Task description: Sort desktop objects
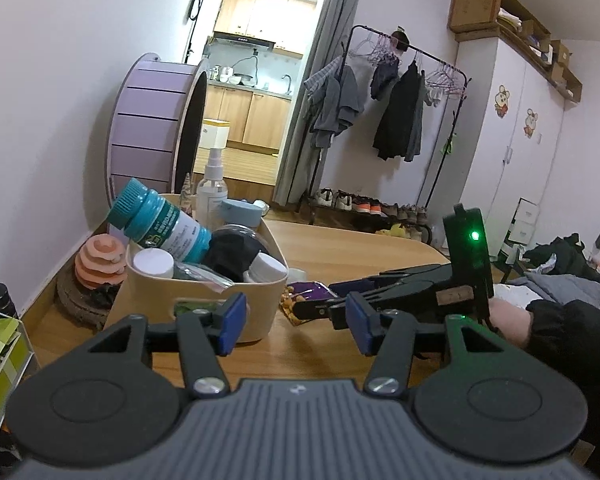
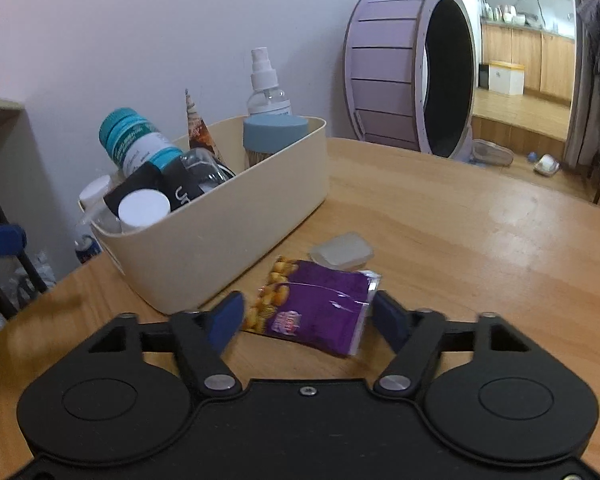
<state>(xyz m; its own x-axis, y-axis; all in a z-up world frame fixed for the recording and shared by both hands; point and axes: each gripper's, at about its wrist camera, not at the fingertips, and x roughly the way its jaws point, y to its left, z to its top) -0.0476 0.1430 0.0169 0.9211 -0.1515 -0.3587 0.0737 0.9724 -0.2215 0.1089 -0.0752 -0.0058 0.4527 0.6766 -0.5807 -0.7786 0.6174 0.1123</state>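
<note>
A purple snack packet (image 2: 316, 308) lies flat on the wooden table (image 2: 460, 240), just right of a beige bin (image 2: 220, 236). My right gripper (image 2: 306, 320) is open, and its blue pads straddle the packet's near end, low over the table. The bin holds a teal-capped bottle (image 2: 136, 140), a spray bottle (image 2: 266, 84), a blue-lidded jar (image 2: 274, 132) and white-capped containers. A small translucent lid (image 2: 342, 250) rests beyond the packet. In the left wrist view my left gripper (image 1: 296, 324) is open and empty in front of the bin (image 1: 204, 300), with the right gripper (image 1: 316, 301) at the packet (image 1: 304, 290).
A purple drum-shaped wheel (image 2: 404, 80) stands on the floor past the table's far edge. Left of the bin a coral ridged toy (image 1: 100, 260) sits on a round cork mat. A clear organiser with green boxes (image 1: 0, 356) is at the near left. A sleeved hand (image 1: 540, 328) holds the right gripper.
</note>
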